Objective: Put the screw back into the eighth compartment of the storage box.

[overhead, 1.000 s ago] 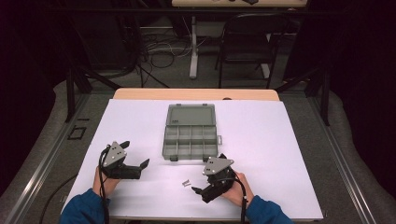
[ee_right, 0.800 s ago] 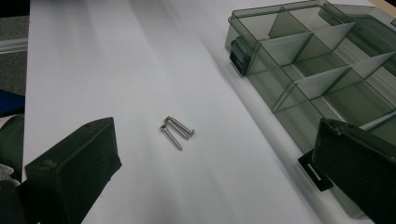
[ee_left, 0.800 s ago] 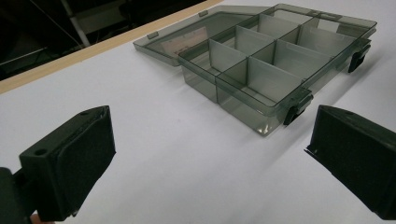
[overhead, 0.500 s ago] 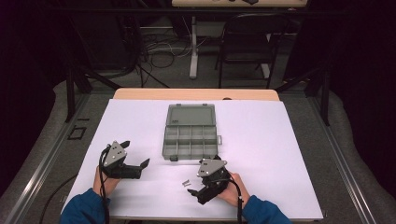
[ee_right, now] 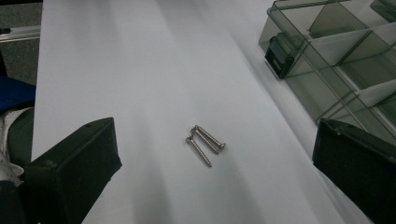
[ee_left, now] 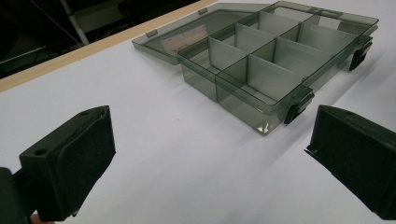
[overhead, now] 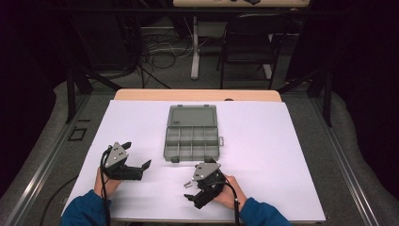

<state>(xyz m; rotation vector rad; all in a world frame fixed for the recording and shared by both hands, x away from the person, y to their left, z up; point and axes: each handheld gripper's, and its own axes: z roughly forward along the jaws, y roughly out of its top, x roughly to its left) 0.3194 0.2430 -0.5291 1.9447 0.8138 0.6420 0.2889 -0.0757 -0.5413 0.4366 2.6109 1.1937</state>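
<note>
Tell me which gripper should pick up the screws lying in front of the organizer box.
Right. The right gripper is open and aimed at the screws, which lie on the table between its fingers. The left gripper faces the organizer box instead.

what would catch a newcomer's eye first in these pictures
The open grey organiser box stands out, lying mid-table on the white sheet with its lid folded back and the compartments on show looking empty. Next come the small screws lying together on the sheet in front of the box, between the wide-open jaws of the right gripper. The left gripper is open too, off to the left, holding nothing.
</note>
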